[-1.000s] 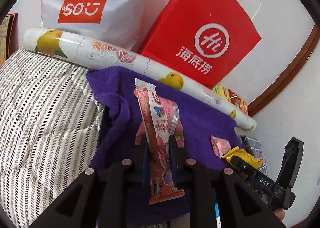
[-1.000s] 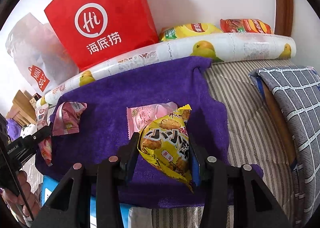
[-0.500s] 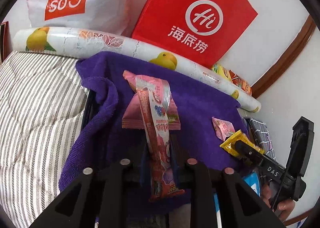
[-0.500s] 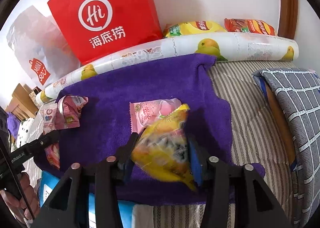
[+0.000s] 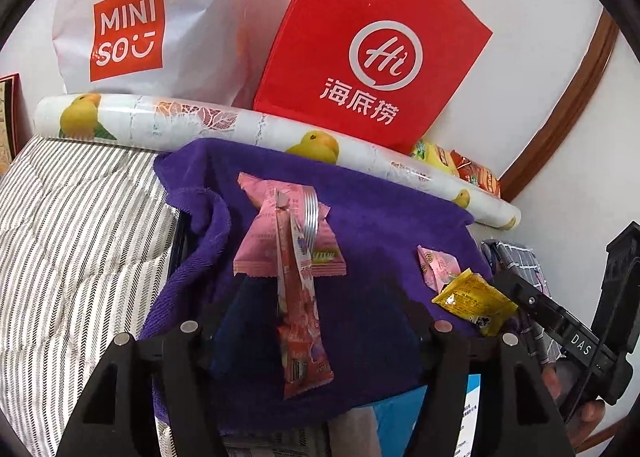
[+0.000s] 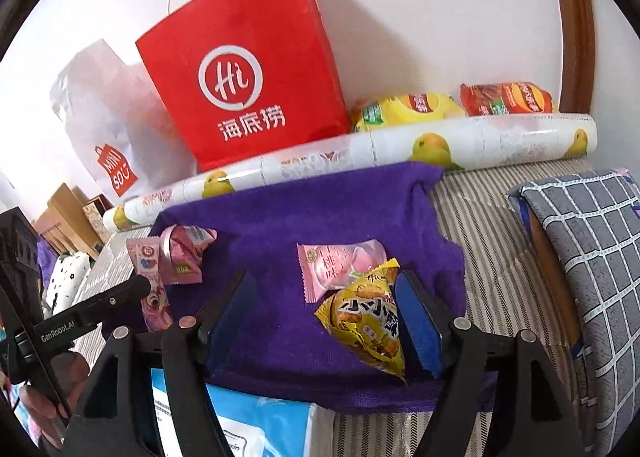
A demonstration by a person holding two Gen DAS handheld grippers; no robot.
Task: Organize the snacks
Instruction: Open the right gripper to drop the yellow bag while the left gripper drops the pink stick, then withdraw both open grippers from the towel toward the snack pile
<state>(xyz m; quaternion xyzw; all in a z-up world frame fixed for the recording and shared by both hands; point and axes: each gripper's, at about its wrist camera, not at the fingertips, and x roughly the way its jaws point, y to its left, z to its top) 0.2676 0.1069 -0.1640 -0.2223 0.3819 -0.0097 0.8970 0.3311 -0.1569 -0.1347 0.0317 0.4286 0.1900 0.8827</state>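
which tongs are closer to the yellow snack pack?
Right. The right tongs, jaws opening, straddle the yellow pack, which lies between them by one blue pad. The left tongs sit apart, around the long pink stick.

Long pink snack packet (image 5: 301,309), seemingly released

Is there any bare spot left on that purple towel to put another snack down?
Yes: the purple towel is bare in the middle, between the pink packets on one side and the peach packet with the yellow packet on the other. Those two ends are crowded.
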